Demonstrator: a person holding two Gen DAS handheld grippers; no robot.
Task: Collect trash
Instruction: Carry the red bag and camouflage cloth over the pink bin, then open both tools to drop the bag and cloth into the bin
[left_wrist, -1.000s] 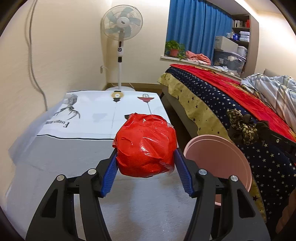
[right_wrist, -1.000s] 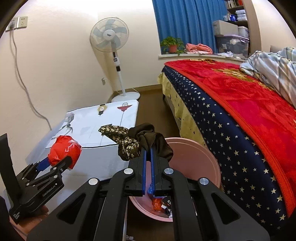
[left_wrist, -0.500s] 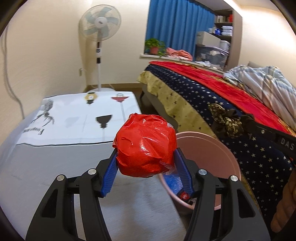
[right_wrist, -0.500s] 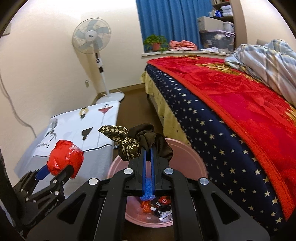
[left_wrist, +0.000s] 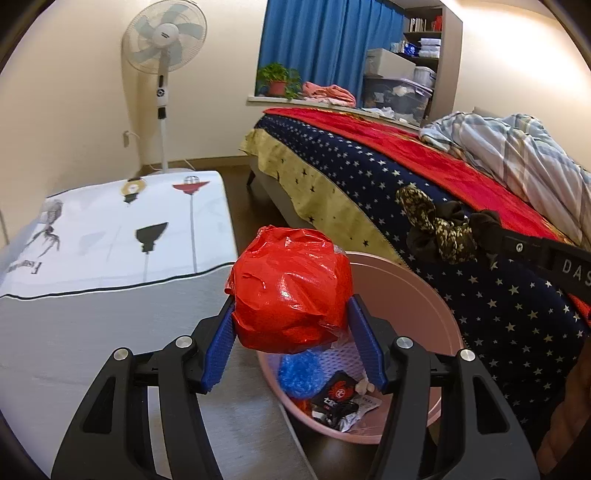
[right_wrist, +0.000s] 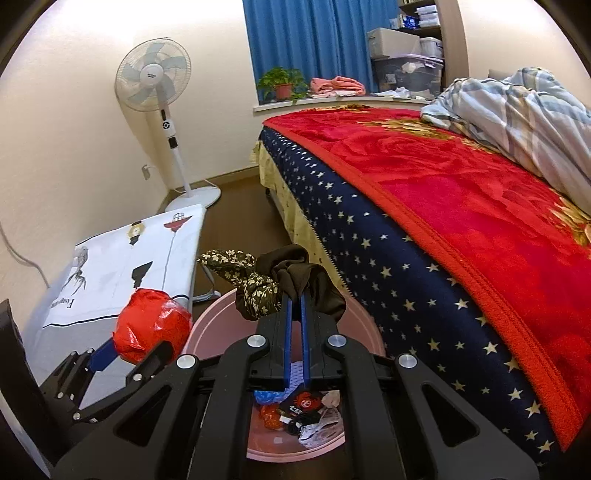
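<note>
The left tongs (left_wrist: 291, 332) are clenched on a red bag (left_wrist: 291, 288), a crumpled plastic ball pressed between both blue pads (left_wrist: 218, 347). In the left wrist view the bag hangs over the pink bin's (left_wrist: 436, 306) rim at about 9 o'clock of its mouth, above the floor between worktop and bed. In the right wrist view the same bag (right_wrist: 151, 325) sits at 9 o'clock from the tongs there, just beside the bin's (right_wrist: 207, 325) left edge.

The right tongs (right_wrist: 295, 299) are squeezed nearly together on a cloth (right_wrist: 288, 280), a dark brown piece bunched with a floral-print piece, gripped at the fingertips and held over the bin's mouth. From the left wrist view that cloth (left_wrist: 439, 229) shows at 2 o'clock, in front of the bed's starred blanket (left_wrist: 369, 184).

Inside the bin lie wrappers (left_wrist: 340, 402) and a blue wad (left_wrist: 299, 373) at the bottom.

The worktop (left_wrist: 110, 236), under a white printed cover, lies at 10 o'clock of the left tongs. A fan (left_wrist: 162, 40) stands by the wall at 11 o'clock, and a plant (left_wrist: 277, 77) sits on the sill at 12 o'clock.
</note>
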